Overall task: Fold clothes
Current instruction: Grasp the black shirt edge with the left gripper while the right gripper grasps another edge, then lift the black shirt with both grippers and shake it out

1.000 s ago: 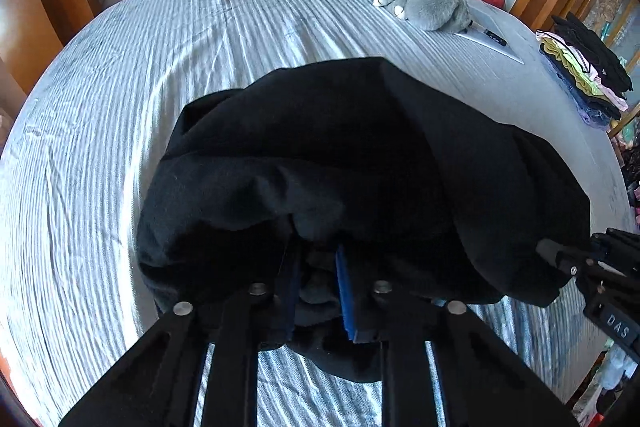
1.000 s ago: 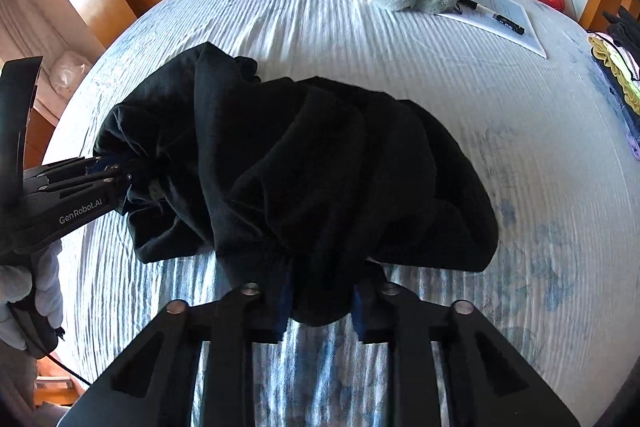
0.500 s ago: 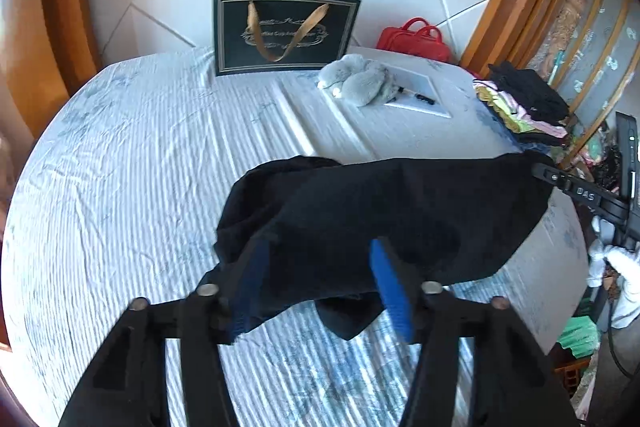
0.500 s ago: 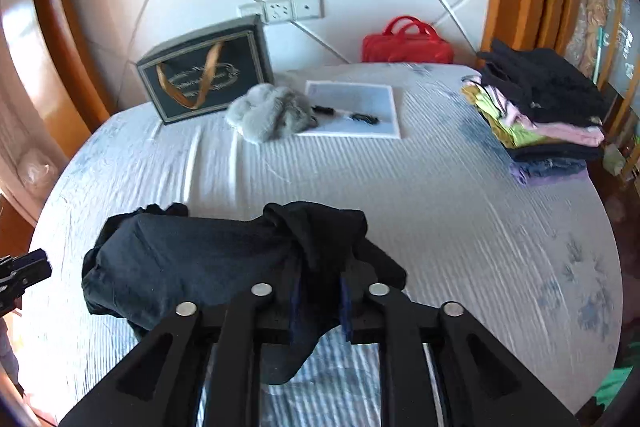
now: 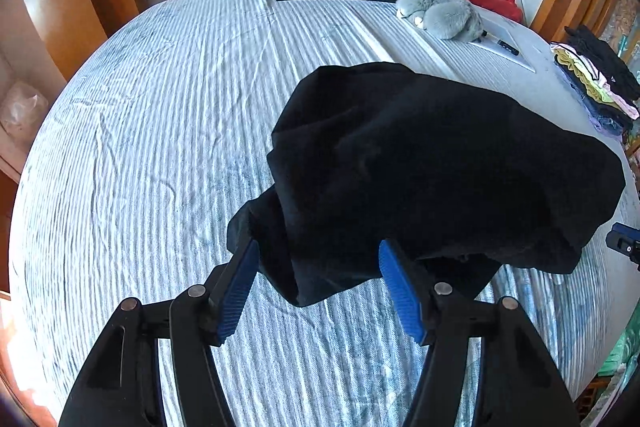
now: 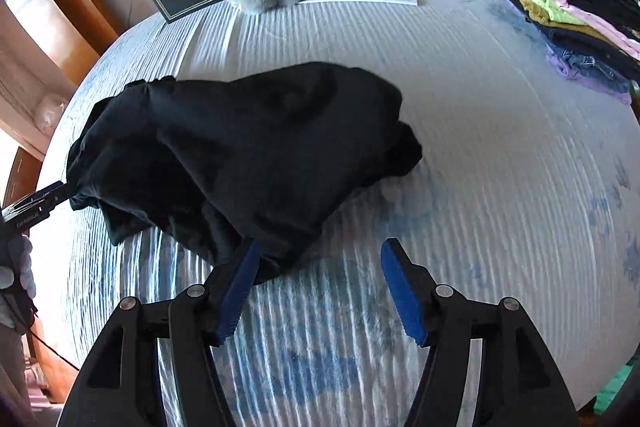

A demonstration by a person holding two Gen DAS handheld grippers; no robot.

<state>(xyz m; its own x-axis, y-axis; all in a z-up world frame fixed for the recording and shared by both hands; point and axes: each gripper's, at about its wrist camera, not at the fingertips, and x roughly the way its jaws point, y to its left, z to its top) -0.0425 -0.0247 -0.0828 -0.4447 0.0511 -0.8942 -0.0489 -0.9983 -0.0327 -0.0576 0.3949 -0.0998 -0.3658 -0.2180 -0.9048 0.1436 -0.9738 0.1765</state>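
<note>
Black garment (image 5: 432, 167) lies crumpled, long axis running between left gripper (image 5: 320, 287) and right gripper (image 6: 320, 287); both jaws spread, right's just opened, cloth edges unpinched between them.

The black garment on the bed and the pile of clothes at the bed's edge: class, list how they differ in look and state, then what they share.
1. The black garment is one dark piece; the pile of clothes mixes black, yellow, green, pink and purple.
2. The black garment lies rumpled and bunched; the pile of clothes is folded and stacked in layers.
3. The black garment lies mid-bed near the open grippers; the pile sits at the far right edge.
Both rest on the striped bedsheet.
</note>
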